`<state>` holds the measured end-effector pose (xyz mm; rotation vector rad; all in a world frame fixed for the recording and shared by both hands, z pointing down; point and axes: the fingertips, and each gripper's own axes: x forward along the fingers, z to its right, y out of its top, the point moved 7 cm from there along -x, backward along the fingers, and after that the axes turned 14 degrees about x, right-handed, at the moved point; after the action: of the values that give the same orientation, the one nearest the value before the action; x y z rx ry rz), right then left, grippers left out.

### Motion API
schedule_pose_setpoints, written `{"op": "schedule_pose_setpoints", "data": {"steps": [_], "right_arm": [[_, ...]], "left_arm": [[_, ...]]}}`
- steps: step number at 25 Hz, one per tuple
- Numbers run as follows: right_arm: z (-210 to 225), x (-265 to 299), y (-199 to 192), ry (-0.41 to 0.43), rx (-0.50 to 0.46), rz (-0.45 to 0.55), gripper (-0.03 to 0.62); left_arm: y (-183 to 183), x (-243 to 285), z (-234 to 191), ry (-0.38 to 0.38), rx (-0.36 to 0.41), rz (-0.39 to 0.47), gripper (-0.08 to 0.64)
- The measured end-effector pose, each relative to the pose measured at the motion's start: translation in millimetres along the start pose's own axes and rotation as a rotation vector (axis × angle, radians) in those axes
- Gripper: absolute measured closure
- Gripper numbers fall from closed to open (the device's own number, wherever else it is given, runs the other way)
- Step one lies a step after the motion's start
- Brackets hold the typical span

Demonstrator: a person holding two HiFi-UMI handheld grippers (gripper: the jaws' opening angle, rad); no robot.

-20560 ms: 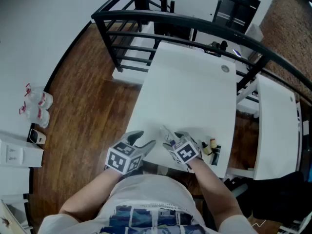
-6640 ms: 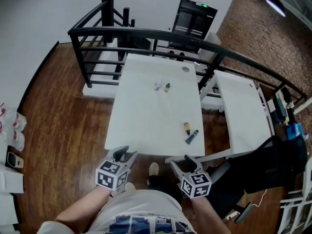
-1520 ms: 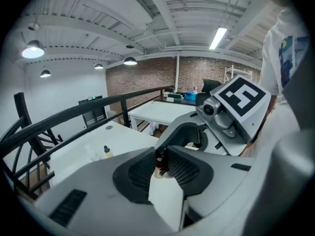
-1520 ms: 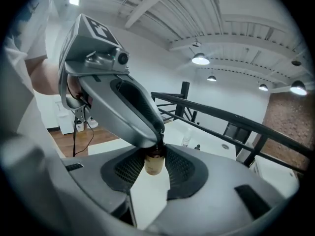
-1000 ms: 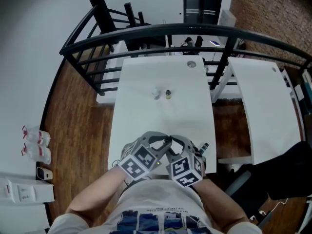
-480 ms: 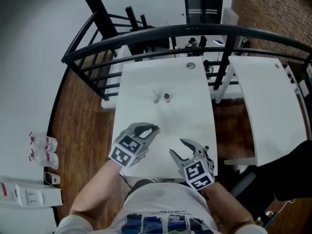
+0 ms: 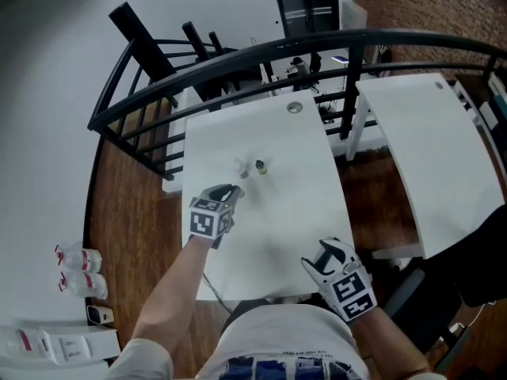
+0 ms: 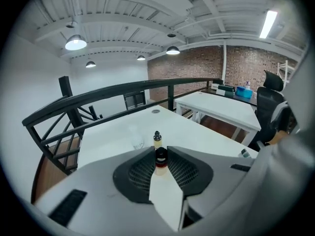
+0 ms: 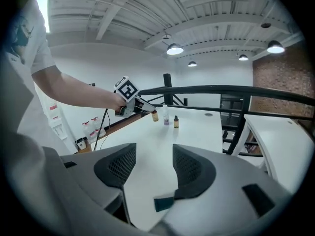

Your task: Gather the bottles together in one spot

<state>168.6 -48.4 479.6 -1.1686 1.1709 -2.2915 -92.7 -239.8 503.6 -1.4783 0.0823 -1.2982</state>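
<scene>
Bottles (image 9: 166,116) number three, close together out on the white worktop (image 7: 293,212). We note the left tongs (image 7: 232,191) reaching out across it, clamped on a small amber bottle (image 8: 160,162) with black cap, upright. Right tongs (image 7: 323,254) hang by the near right edge; jaws have just been opening, well apart, nothing between. Just beyond the held one stand a clear bottle (image 7: 242,167) and an amber dropper bottle (image 7: 260,165), side by side, not touching.

The head view is looking steeply down on the table (image 7: 273,220), the left gripper view is skimming it close, the right gripper view from its near edge, all sharing its standing bottles (image 7: 260,165).
</scene>
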Motion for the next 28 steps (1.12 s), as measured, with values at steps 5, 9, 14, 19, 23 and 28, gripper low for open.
{"op": "schedule_pose_setpoints", "data": {"steps": [5, 9, 14, 19, 23, 28], "right_arm": [[20, -10, -10, -0.035, 0.046, -0.025, 0.337], [36, -12, -16, -0.064, 0.069, -0.046, 0.337], [46, -8, -17, -0.082, 0.074, -0.066, 0.337], [50, -4, -13, -0.084, 0.076, -0.067, 0.337], [54, -2, -14, -0.089, 0.079, -0.071, 0.337], [53, -3, -14, -0.079, 0.079, -0.074, 0.337]], "left_arm": [[-13, 42, -14, 0.021, -0.012, -0.026, 0.48], [-20, 67, -20, 0.018, -0.029, -0.038, 0.48], [-31, 85, -25, 0.016, -0.052, -0.056, 0.48], [-39, 93, -27, 0.005, -0.055, -0.063, 0.48], [-40, 96, -28, 0.001, -0.062, -0.06, 0.48], [-40, 93, -26, 0.005, -0.063, -0.07, 0.454]]}}
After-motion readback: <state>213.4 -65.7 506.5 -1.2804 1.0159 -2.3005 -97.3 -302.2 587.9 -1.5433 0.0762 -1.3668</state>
